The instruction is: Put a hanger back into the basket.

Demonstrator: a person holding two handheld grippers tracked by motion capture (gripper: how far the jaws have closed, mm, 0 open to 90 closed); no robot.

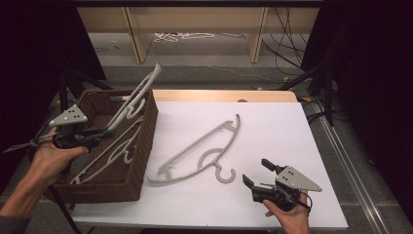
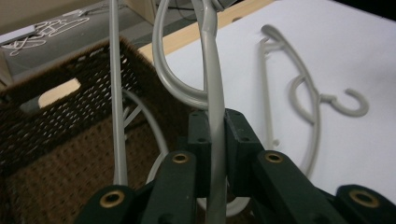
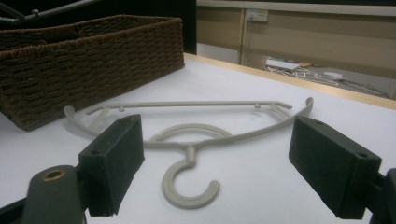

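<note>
One grey hanger [image 2: 212,100] clenched in left hand-held gripper [image 1: 100,132] over basket [image 1: 141,146] | light, stiff, slick plastic; grip the arm | right hand-held gripper [image 1: 257,173] released by counter hanger [image 1: 204,148].

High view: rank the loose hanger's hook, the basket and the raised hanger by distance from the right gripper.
From the right gripper:
1. Hook of the loose hanger, just to its left on the white table.
2. Basket, at the table's left edge.
3. Raised hanger, over the basket, clamped in the left gripper.
</note>
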